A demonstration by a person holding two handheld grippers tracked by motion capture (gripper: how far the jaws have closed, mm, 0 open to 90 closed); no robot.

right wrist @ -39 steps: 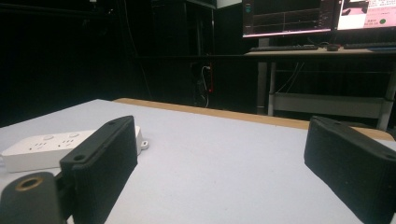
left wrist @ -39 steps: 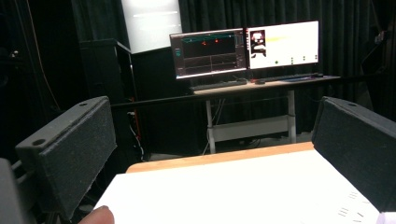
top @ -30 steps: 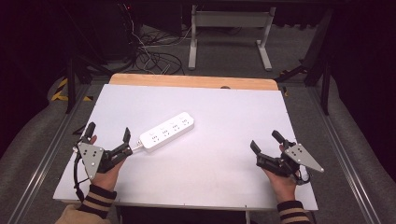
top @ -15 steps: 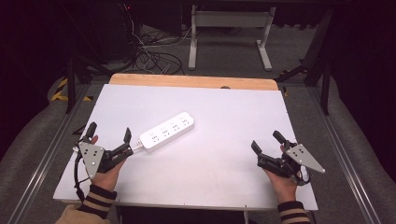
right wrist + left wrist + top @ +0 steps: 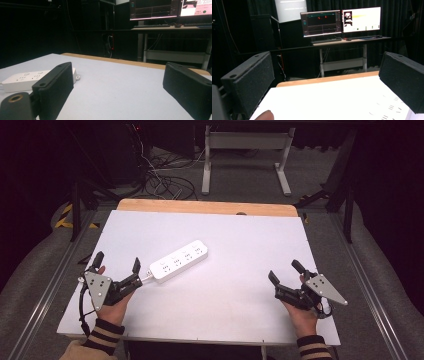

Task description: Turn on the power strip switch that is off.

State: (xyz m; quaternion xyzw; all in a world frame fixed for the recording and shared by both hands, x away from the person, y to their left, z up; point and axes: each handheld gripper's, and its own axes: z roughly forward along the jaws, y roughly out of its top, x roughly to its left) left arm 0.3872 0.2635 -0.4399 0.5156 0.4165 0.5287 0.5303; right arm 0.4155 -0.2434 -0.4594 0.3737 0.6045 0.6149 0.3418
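Nearby, left gripper point(image 5: 116, 263) jaws gape beside power strip point(image 5: 178, 260).

Power strip point(image 5: 179, 260) glossy white plastic; table point(image 5: 250, 320) matt white, wood edge.

— What do we see along our left gripper point(image 5: 325, 82)?

— Our two black jaws stand wide apart with nothing between them, above the white table point(image 5: 332, 100). A fingertip point(image 5: 263, 116) pokes in at the bottom left.

— And at the right jaw?

— The white power strip point(image 5: 392, 110) lies just beside it, near the bottom right corner of the view, its sockets faint.

— Beyond the table's far wooden edge?

— A desk point(image 5: 352, 41) carrying two lit monitors point(image 5: 340, 21), against dark curtains.
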